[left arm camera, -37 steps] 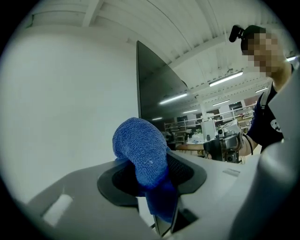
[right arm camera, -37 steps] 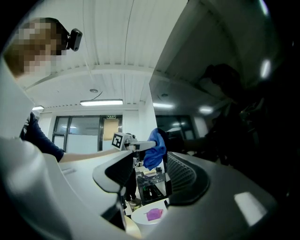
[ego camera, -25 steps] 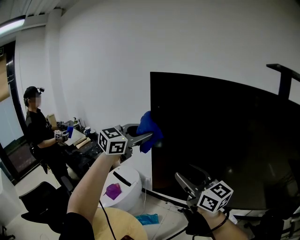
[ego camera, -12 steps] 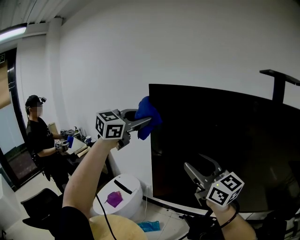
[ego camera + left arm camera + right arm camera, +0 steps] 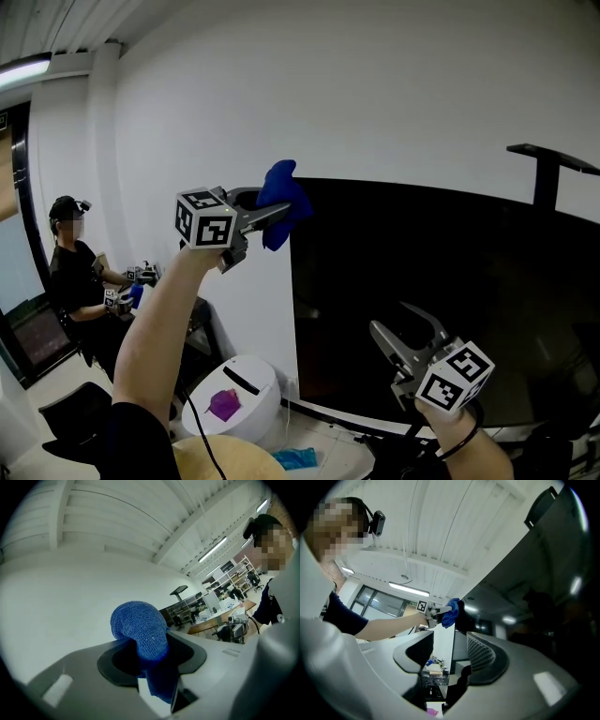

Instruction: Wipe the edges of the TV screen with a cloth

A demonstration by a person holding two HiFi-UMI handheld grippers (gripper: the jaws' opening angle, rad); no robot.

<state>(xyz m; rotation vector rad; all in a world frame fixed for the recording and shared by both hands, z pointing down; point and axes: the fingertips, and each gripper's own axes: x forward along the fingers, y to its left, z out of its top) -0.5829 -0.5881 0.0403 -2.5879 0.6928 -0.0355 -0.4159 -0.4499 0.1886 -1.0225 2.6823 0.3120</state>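
A large black TV screen (image 5: 431, 291) stands against the white wall. A bunched blue cloth (image 5: 279, 199) sits at the screen's top left corner, and my left gripper (image 5: 275, 214) is shut on it, arm raised. In the left gripper view the cloth (image 5: 140, 627) bulges out above that gripper (image 5: 151, 654), between its pads, with the wall behind. My right gripper (image 5: 401, 330) hangs open in front of the lower part of the screen, with nothing between its fingers. In the right gripper view the jaws of that gripper (image 5: 449, 654) stand apart, and beyond them the cloth (image 5: 451, 612) meets the TV (image 5: 525, 592).
Another person (image 5: 70, 272) stands at a cluttered desk at far left. Below the TV's left edge stands a white round bin (image 5: 246, 394) with a purple thing on it, and a teal cloth (image 5: 296, 459) lies nearby. A black stand arm (image 5: 548, 164) rises behind the TV at right.
My left gripper has risen with the blue cloth along the TV's left edge to its top corner. My right gripper has risen a little in front of the screen.
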